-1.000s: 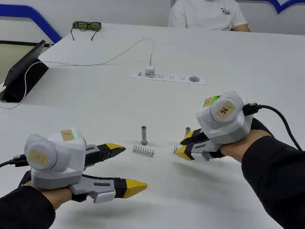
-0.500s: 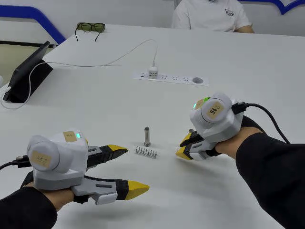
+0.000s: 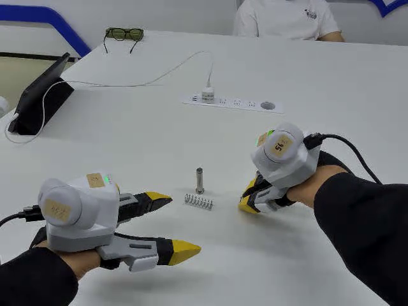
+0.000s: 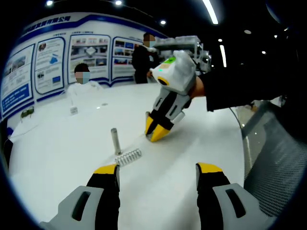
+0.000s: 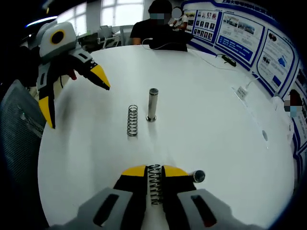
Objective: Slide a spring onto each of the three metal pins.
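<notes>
Nearest the person, the left gripper [image 3: 180,224] is held at the near left of the white table [image 3: 127,140]. Its yellow-tipped jaws are spread wide with nothing between them, and they point right toward the middle.

A little farther, in the middle, a loose spring [image 3: 198,201] lies on its side on the table, a short coil of bright wire. Just behind it a metal pin [image 3: 199,180] stands upright and bare. The right gripper view shows a small gap between the two.

To their right, the right gripper [image 3: 247,199] tips down to the table surface. Its jaws are drawn narrow onto a second spring [image 5: 154,184], pinched lengthwise between the yellow tips. A second pin [image 5: 197,176] stands just right of those tips, seen end-on from its own view.

Farther off, a power strip [image 3: 231,102] lies across the middle of the table, and a dark tablet [image 3: 41,95] leans at the far left. A pair of glasses [image 3: 124,33] rests near the far edge, where a person [image 3: 287,18] in a white shirt sits.
</notes>
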